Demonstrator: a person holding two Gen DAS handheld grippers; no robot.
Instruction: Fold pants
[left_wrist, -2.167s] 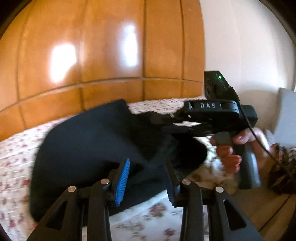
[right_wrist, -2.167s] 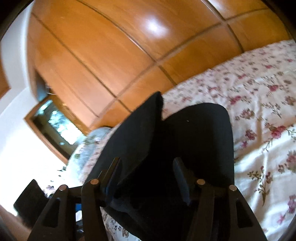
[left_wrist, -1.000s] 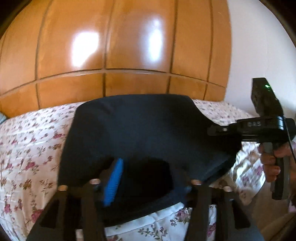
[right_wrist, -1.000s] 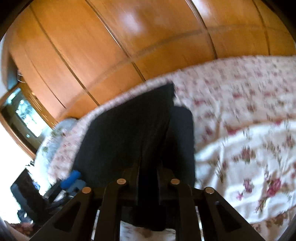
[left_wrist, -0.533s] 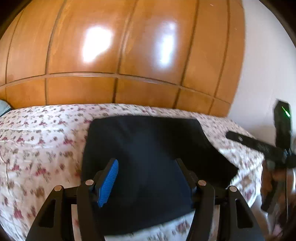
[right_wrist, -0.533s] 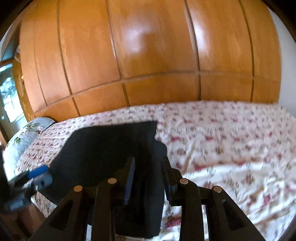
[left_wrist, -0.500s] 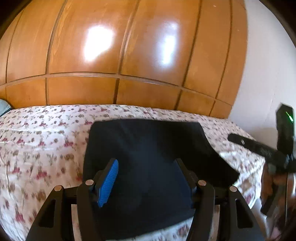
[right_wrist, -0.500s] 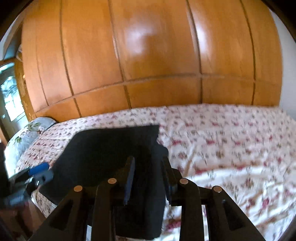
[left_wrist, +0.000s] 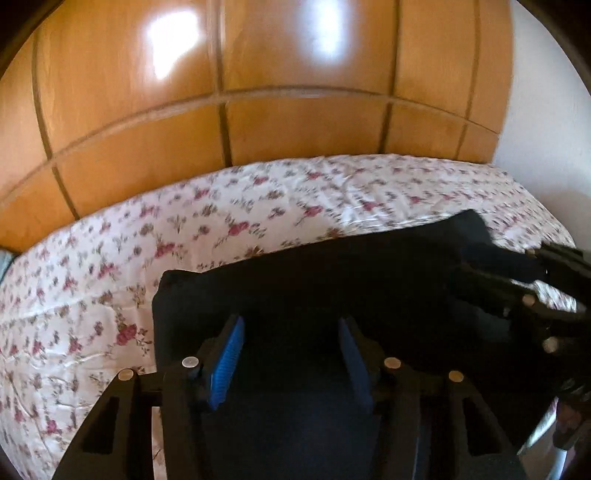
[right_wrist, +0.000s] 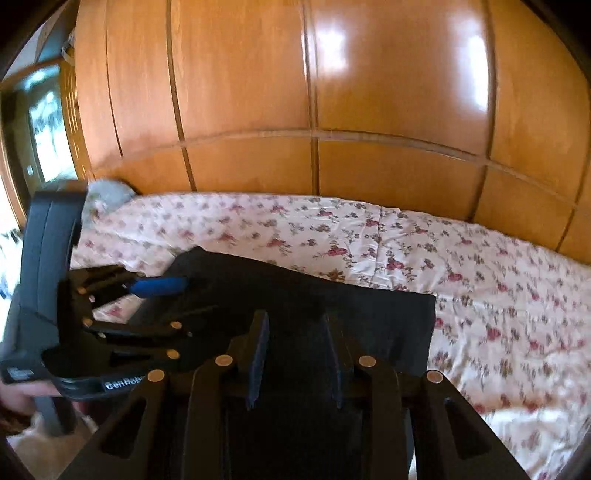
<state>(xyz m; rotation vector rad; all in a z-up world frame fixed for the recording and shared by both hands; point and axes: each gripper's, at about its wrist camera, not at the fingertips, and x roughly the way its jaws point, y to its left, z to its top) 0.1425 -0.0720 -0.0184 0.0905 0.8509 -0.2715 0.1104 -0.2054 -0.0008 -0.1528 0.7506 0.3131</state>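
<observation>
Left wrist view: looks down past the left tool (left_wrist: 290, 326) onto dark pants (left_wrist: 332, 280), laid flat as a broad folded panel on the near side of a bed (left_wrist: 221, 221) with a rose-print sheet. Jaws fairly wide but just closing in – blue pads standing clear on both sides, the cloth lying between and beneath them, not pinched. At the right edge, the right tool (left_wrist: 491, 284) reaching onto the far corner of the same panel. Behind the bed, glossy wooden panelling (left_wrist: 295, 118); a strip of white wall (left_wrist: 535, 129) at the right.

Right wrist view: same pants under the right tool, near edge of the bed, far corner square against the sheet. Jaws narrow, just opened a little, dark cloth in the gap – cannot tell whether the pads press on it. To the left, the left tool turned on its side, blue finger (right_wrist: 159, 286) lying over the pants' edge, a hand (right_wrist: 18, 398) on its grip. Grey pillow (right_wrist: 107, 192) at the far left end of the bed.
</observation>
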